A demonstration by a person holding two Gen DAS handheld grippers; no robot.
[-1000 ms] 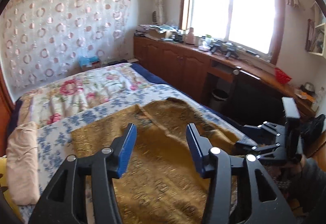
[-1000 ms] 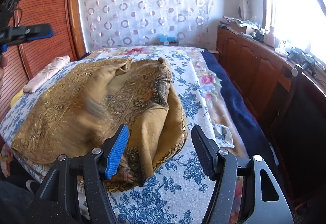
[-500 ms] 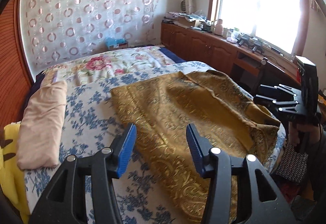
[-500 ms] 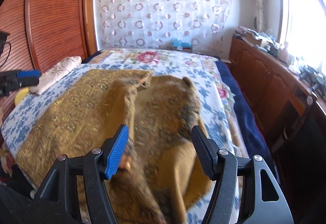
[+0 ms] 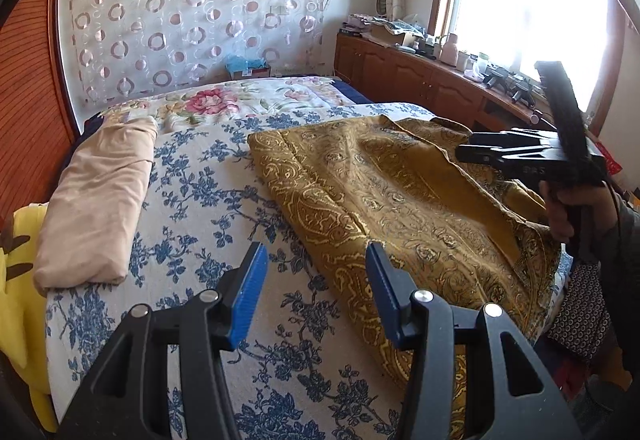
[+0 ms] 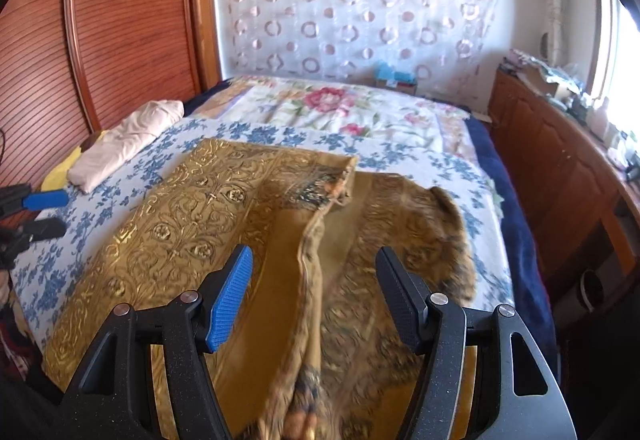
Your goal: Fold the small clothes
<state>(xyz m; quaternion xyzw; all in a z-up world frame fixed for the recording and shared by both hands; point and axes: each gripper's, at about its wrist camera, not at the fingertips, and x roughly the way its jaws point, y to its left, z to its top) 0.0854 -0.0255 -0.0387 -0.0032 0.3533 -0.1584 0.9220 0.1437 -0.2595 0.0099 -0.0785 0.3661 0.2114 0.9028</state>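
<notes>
A gold patterned garment (image 5: 400,208) lies spread on the blue-flowered bedspread (image 5: 208,208), partly folded over itself. In the right wrist view the garment (image 6: 192,232) fills the bed's near part, with a folded-over edge (image 6: 312,240) running toward the camera. My left gripper (image 5: 314,280) is open and empty, above the bedspread at the garment's near left edge. My right gripper (image 6: 314,288) is open and empty, above the garment's fold. The right gripper also shows in the left wrist view (image 5: 532,156), held over the garment's far right side. The left gripper's fingers (image 6: 44,200) show at the left edge of the right wrist view.
A folded beige cloth (image 5: 100,200) lies on the bed's left side, next to a yellow item (image 5: 16,280). A flowered quilt (image 5: 240,100) covers the bed's far end. Wooden cabinets (image 5: 400,76) with clutter run under the window at right. A wooden wardrobe (image 6: 100,40) stands at left.
Both grippers have swung left across the bed and stayed open. The garment has settled flatter, with its flap now folded over.
</notes>
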